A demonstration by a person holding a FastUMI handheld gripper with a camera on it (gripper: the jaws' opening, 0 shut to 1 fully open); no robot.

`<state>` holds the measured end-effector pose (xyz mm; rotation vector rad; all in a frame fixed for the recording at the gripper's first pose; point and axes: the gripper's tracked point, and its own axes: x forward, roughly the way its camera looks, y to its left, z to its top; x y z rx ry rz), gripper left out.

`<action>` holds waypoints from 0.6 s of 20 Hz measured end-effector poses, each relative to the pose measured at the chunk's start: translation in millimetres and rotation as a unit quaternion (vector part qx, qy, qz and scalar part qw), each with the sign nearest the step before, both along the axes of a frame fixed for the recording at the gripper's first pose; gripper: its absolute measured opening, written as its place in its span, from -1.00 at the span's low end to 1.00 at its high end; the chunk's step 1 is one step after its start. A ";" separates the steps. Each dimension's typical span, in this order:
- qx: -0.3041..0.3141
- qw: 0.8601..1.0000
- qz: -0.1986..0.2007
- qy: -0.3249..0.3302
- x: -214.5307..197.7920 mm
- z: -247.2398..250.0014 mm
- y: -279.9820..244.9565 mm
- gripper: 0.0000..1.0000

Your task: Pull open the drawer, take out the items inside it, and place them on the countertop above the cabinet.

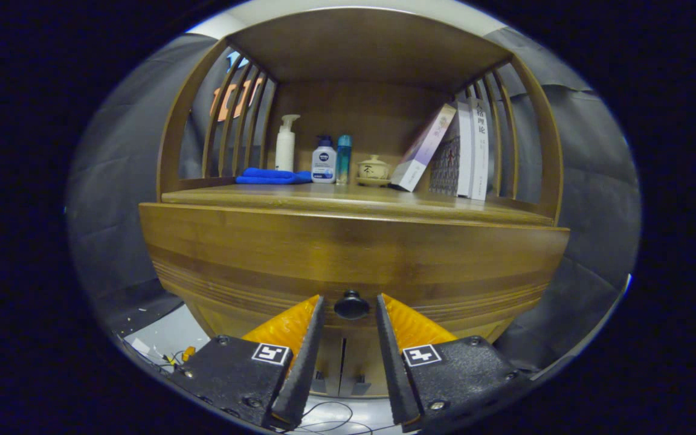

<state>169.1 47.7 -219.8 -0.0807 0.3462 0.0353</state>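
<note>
So | your gripper point(351, 302) was spread open, not gripping | knob point(351, 304) sat right between the fingers | drawer point(354, 260) was closed

The gripper point(351, 302) has two wedge-shaped fingers on black textured blocks with screws and square black-and-white markers.

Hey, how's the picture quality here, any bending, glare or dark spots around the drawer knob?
Gripper view: fisheye bends the cabinet front into a bulging curve; lighting is dim and warm, with soft glare along the countertop edge; the knob is sharp but dark, sitting between the open jaws of the gripper, untouched; the bottles and books at the back stay legible.
</note>
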 end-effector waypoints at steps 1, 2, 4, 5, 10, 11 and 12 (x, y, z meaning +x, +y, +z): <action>0.000 1.000 -0.001 0.000 2.4 -0.2 1.2 0.09; 0.001 1.000 -0.004 0.002 4.3 -2.4 0.1 0.03; 0.001 1.000 -0.013 -0.002 5.9 -1.1 -0.6 -0.09; -0.004 1.000 -0.016 -0.002 6.2 -2.7 -2.2 -0.14; -0.003 1.000 -0.012 0.007 4.0 -3.3 -1.1 -0.49; -0.003 1.000 -0.008 0.009 4.2 -2.9 -1.3 -0.50; 0.000 1.000 -0.006 0.012 3.3 -2.8 -1.8 -0.51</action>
